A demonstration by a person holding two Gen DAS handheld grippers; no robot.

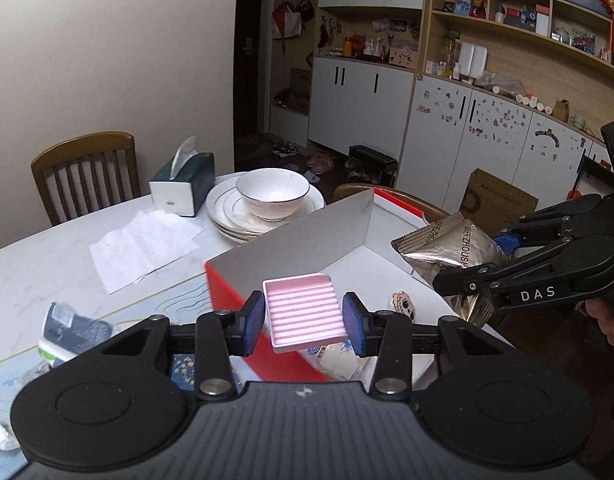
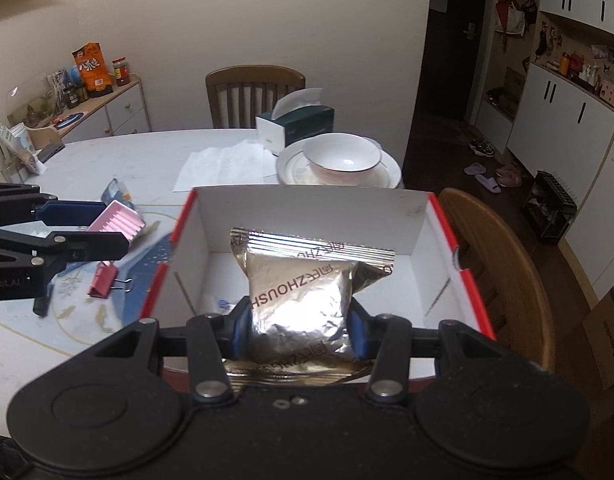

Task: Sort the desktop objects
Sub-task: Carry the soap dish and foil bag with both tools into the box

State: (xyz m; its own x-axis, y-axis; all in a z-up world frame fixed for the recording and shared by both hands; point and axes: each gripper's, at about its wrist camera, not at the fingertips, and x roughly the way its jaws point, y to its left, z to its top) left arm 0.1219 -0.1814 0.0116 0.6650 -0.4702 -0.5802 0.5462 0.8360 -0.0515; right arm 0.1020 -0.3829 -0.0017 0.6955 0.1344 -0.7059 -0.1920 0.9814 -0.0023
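My left gripper [image 1: 303, 322] is shut on a pink ribbed tray-like case [image 1: 305, 312] and holds it above the near left corner of the red-and-white cardboard box [image 1: 227, 292]. It shows from the side in the right wrist view [image 2: 119, 222]. My right gripper [image 2: 299, 330] is shut on a silver foil snack packet [image 2: 303, 292] and holds it over the open box [image 2: 307, 216]. The packet also shows in the left wrist view [image 1: 447, 246]. Small packets and a sticker [image 1: 403, 302] lie inside the box.
A red binder clip [image 2: 105, 280] and a blue-white packet [image 1: 73, 330] lie on the table left of the box. Stacked plates with a bowl [image 1: 273, 196], a tissue box [image 1: 183, 184] and paper sheets [image 1: 143, 246] stand behind. Wooden chairs stand around the table.
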